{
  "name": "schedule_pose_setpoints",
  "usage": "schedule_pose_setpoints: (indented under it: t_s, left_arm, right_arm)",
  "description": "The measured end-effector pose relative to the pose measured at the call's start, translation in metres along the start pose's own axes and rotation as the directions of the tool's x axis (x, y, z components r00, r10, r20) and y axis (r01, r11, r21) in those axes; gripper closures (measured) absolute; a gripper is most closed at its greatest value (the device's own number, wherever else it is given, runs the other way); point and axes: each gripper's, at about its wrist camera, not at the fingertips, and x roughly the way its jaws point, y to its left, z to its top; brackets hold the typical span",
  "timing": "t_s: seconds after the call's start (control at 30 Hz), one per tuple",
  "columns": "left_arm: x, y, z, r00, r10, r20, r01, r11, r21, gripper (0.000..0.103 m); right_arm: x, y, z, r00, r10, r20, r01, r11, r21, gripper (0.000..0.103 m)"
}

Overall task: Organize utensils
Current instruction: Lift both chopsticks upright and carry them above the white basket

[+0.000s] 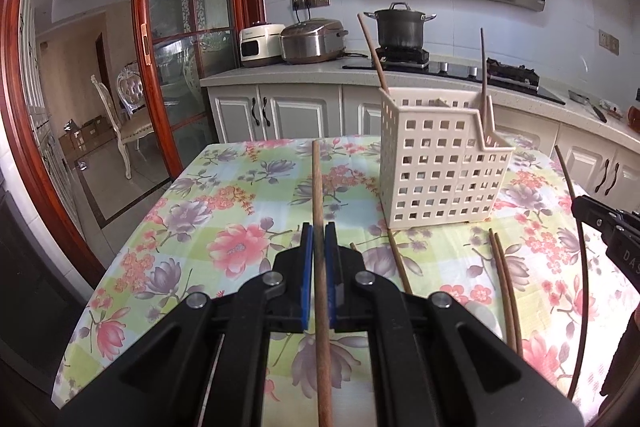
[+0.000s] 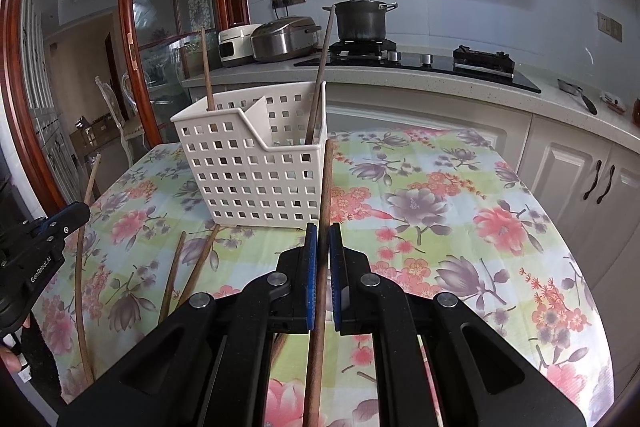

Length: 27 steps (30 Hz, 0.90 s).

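Note:
A cream perforated utensil basket point(image 1: 440, 163) point(image 2: 248, 171) stands on the floral table with two wooden chopsticks leaning inside it, one at each end. My left gripper point(image 1: 319, 233) is shut on a brown chopstick point(image 1: 317, 187) that points forward above the table. My right gripper point(image 2: 323, 233) is shut on another brown chopstick point(image 2: 327, 179), its tip beside the basket's right corner. Loose chopsticks point(image 1: 505, 283) point(image 2: 176, 275) lie on the cloth in front of the basket. Each gripper shows at the edge of the other's view, holding its thin stick.
The floral tablecloth point(image 2: 460, 211) covers the table, with its left edge dropping to the floor. Behind are a counter with a pot point(image 1: 400, 25) on a stove, two cookers point(image 1: 312, 41), white cabinets and a glass door with a chair point(image 1: 120, 123) beyond.

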Motion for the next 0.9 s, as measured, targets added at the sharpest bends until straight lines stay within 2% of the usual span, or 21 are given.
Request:
schedule_pose_setpoints:
  t_s: [0.33, 0.9]
  left_arm:
    - [-0.026, 0.01, 0.007, 0.995, -0.091, 0.038, 0.092, 0.995, -0.034, 0.097]
    - [-0.069, 0.009, 0.026, 0.983, -0.13, 0.129, 0.135, 0.991, -0.026, 0.097]
  right_arm:
    - [-0.029, 0.005, 0.011, 0.996, 0.031, 0.084, -0.028, 0.999, -0.031, 0.096]
    - [-0.063, 0.007, 0.023, 0.986, 0.043, 0.163, -0.036, 0.998, -0.044, 0.096]
